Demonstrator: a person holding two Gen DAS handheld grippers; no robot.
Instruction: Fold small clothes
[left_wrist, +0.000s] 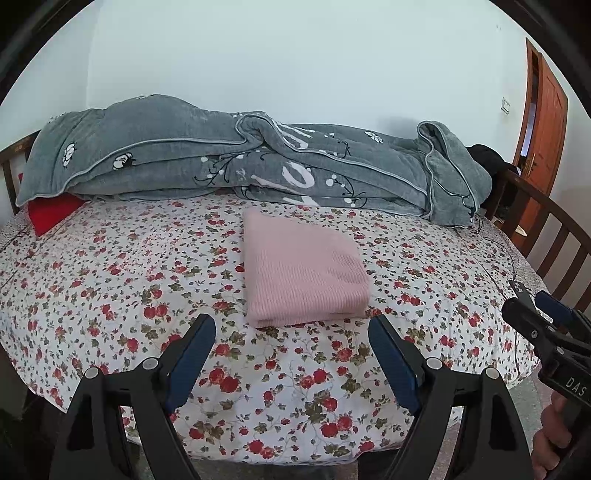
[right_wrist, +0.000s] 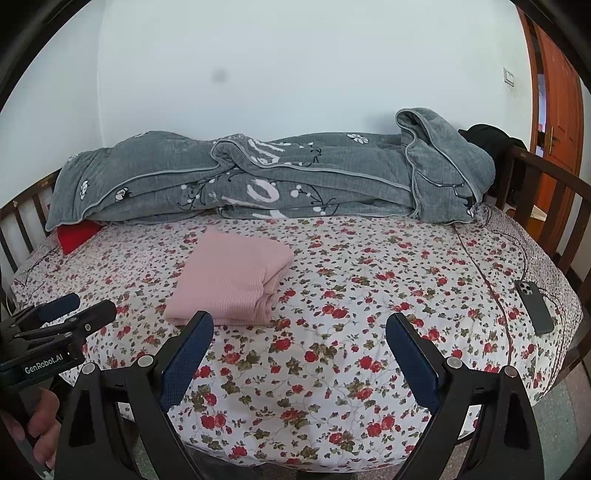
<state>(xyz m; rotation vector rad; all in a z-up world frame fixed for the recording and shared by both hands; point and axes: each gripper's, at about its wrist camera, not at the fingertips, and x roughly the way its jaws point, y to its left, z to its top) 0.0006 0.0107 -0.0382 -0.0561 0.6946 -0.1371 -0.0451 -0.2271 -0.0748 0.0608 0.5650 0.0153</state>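
A pink knitted garment lies folded into a neat rectangle on the flowered bedsheet; the right wrist view shows the same pink garment left of centre. My left gripper hovers just short of its near edge, open, with nothing between the blue pads. My right gripper is open too, above bare sheet to the right of the garment. Each gripper shows at the side of the other's view, the right gripper and the left gripper, held apart.
A rumpled grey quilt runs along the back of the bed by the wall, with a red cushion under its left end. A phone with a cable lies near the bed's right edge. Wooden rails flank the bed; an orange door stands right.
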